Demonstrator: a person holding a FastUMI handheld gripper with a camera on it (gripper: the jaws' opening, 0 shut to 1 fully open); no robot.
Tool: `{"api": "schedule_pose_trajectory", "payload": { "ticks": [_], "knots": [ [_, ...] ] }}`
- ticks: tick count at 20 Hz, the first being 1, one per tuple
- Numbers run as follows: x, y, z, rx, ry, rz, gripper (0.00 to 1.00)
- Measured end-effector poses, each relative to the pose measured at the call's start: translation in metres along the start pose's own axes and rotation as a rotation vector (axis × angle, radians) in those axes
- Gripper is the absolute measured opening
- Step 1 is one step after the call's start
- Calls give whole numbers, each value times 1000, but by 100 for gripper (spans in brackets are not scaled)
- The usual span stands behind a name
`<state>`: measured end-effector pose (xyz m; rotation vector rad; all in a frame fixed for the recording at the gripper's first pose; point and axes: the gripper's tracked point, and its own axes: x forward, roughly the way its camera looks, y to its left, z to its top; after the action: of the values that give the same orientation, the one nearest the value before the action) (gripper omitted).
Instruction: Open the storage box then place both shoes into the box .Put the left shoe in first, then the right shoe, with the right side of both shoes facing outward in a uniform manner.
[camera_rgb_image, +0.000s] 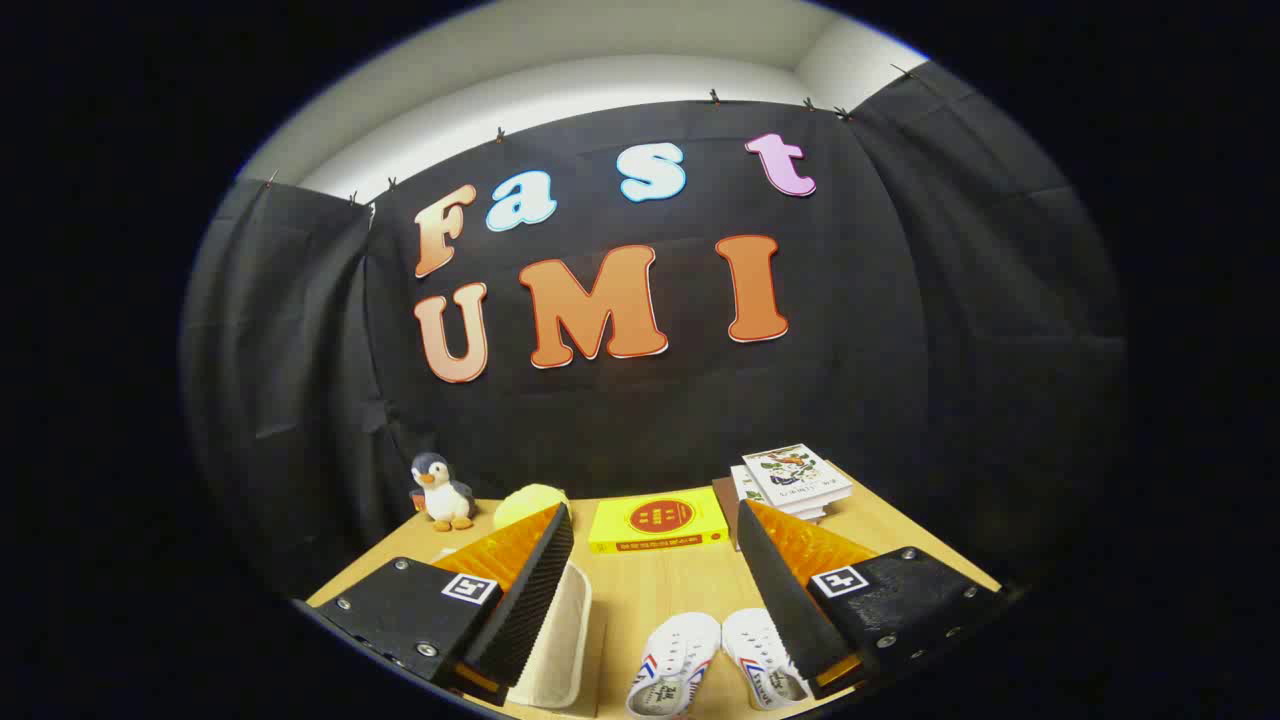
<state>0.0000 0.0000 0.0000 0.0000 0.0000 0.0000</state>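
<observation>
The gripper (655, 520) hangs above the wooden table (660, 590) with its two fingers spread wide and holding nothing. Nearest, low between the fingers, stand two white shoes (715, 665) with red and blue stripes, side by side and touching, their toes pointing to the far side; the right shoe (760, 660) lies partly under the right finger. To the left of the shoes, just beside the left finger, there is a pale cream storage box (560, 640) with rounded corners; I cannot tell if it is open or closed. Farther on, between the fingertips, a yellow book (658, 522) with a red circle lies flat on the table. Behind the left fingertip a yellow round thing (530, 500) is partly hidden, and left of it stands a small toy penguin (442, 492). At the far right lies a stack of booklets (795, 482)
</observation>
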Motion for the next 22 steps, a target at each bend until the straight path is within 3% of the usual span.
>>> {"api": "schedule_pose_trajectory", "payload": {
  "ticks": [9, 16, 22],
  "knots": [
    [-39, -43, 14, -197, -24, -19, 98],
    [-29, -47, 3, -147, 16, 34, 99],
    [-14, -22, -31, -36, 120, 160, 99]
  ]
}}
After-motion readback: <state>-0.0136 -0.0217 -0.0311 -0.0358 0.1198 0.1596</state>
